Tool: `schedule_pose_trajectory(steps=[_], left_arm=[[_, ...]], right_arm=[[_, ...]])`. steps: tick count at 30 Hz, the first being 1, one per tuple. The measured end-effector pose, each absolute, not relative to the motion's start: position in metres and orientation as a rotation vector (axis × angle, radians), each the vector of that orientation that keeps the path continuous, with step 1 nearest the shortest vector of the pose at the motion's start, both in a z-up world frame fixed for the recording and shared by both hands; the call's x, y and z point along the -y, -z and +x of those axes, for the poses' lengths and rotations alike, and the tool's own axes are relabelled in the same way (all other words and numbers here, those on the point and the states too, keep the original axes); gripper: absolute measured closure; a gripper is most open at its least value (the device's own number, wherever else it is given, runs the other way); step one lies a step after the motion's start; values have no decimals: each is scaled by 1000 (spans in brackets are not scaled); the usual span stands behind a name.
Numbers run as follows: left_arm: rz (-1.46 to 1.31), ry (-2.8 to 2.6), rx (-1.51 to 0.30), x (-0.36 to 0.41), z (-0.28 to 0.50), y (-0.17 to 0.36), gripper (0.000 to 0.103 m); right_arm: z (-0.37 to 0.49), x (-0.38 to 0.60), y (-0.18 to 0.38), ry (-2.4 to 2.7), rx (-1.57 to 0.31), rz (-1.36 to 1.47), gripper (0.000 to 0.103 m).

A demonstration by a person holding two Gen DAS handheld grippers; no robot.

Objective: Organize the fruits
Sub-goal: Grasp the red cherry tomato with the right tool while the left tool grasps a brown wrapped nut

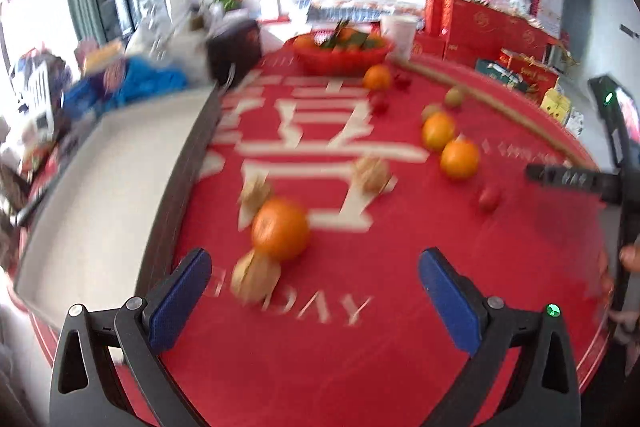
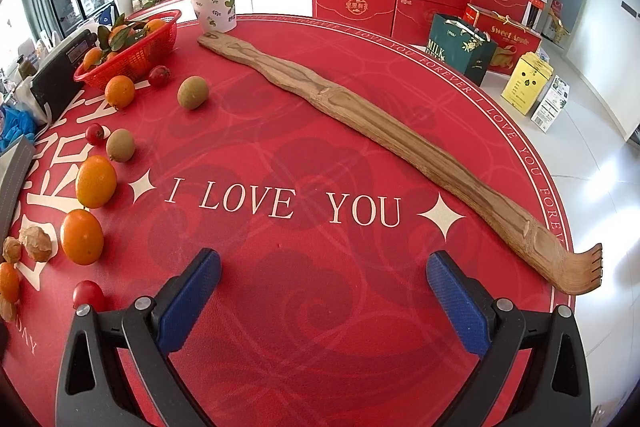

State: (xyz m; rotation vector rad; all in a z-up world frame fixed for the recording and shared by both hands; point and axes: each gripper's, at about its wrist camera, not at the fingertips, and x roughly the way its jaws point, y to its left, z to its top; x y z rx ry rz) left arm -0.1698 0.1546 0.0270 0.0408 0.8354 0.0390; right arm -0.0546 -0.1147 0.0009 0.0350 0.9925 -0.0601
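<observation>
Bright daylight from left windows; left view motion-blurred, right sharp, fisheye-curved edges.

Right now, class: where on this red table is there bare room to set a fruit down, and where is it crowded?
Bare cloth lies ahead of the right gripper, between the loose fruit and the long wooden backscratcher, around the "I LOVE YOU" lettering. It is crowded along the left: oranges, kiwis, small red fruits and husked fruits, up to the red basket.
</observation>
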Motion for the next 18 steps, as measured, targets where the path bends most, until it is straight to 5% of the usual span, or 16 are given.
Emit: schedule_pose_trajectory(steps=[18], left_arm=[[-40,-59,-974,-168,-151,-3,1]], right_arm=[[-63,106,-5,-23,-994,42,0]])
